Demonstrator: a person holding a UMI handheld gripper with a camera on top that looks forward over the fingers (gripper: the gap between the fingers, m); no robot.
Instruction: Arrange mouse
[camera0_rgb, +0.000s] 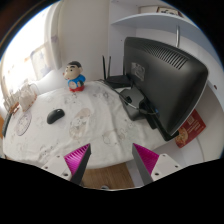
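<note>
On white counter, black mouse lying well ahead-left of claw. Claw hovering wide open, gripping nothing. Monitor standing right; toy figure sitting beyond mouse.

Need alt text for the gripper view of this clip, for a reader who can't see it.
A black mouse lies on a white table, well beyond the open fingers of the hand-held gripper, which holds nothing. Farther back stands a small figurine, with the rear of a black monitor to its right.
</note>
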